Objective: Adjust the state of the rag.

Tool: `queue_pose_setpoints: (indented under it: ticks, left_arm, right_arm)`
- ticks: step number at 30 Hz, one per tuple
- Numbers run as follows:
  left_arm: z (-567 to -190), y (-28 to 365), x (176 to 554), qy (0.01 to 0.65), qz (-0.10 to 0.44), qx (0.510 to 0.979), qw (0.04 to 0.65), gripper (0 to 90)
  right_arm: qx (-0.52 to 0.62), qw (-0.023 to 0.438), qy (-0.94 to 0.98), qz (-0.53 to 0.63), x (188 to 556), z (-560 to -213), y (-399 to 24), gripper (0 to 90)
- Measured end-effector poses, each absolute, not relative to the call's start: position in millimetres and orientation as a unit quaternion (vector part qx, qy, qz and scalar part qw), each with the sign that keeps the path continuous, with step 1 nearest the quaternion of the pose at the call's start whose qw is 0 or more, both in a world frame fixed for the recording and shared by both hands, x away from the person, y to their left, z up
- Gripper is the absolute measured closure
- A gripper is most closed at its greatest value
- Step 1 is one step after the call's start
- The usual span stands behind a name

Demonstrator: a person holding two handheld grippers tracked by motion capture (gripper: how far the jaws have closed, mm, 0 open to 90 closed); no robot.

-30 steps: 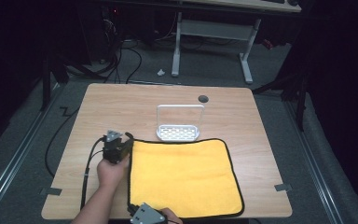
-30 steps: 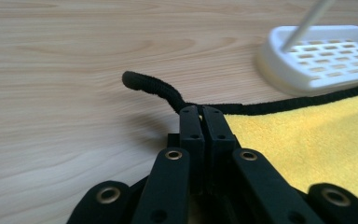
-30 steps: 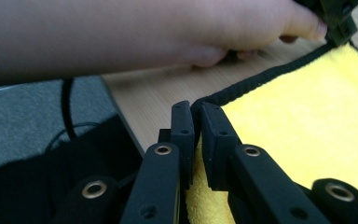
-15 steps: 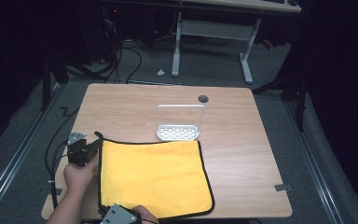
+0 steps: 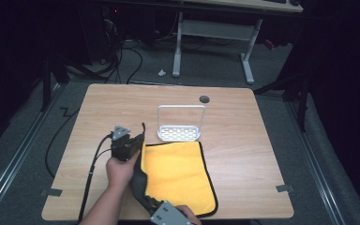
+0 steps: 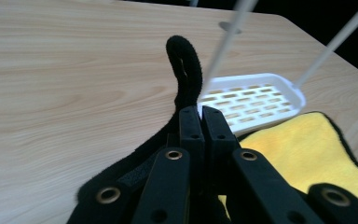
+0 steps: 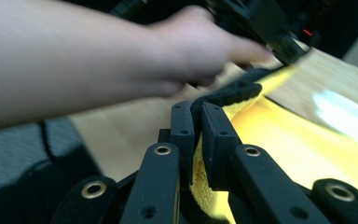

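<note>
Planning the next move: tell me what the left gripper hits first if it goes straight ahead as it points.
Probably the white rack: the left gripper, shut on the cloth, points toward its near rim, though depth is unclear.

Right gripper [image 7: 196,116] fingers [image 7: 182,135] clamped on the yellow cloth's [image 7: 279,140] black-trimmed edge (a blurred hand [image 7: 191,51] beyond).

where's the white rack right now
In the high view the white rack stands near the middle of the table, just beyond the far edge of the yellow cloth and ahead of the left gripper.
</note>
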State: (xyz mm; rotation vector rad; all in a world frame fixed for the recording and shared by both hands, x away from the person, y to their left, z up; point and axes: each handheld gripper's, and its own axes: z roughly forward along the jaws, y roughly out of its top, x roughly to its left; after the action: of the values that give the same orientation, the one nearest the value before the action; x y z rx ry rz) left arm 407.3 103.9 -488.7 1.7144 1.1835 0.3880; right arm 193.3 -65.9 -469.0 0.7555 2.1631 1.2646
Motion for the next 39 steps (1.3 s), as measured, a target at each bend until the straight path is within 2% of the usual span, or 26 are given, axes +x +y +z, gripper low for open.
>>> queue_pose_setpoints:
  ticks: [9,17,23,28,29,39]
  left_arm:
    - [-494,21,405,0.447,0.149,0.736,0.486,88.1]
    - [-497,-23,411,0.437,0.137,0.747,0.481,87.8]
    - [-507,-35,412,0.44,0.123,0.755,0.471,85.7]
    - [-504,-33,408,0.433,0.124,0.756,0.475,68.3]
    - [-502,-31,406,0.431,0.125,0.755,0.478,66.5]
    - [-495,5,384,0.43,0.14,0.747,0.487,62.1]
  right_arm:
    - [0.345,0.29,0.79,0.416,192,-486,-143,84.4]
    - [0.39,0.304,0.766,0.411,180,-487,-186,84.2]
    - [0.427,0.298,0.757,0.394,179,-494,-207,82.7]
    - [0.446,0.285,0.758,0.38,184,-501,-214,70.2]
    - [0.446,0.286,0.758,0.381,185,-500,-214,69.8]
    - [0.443,0.291,0.757,0.382,213,-489,-212,68.6]
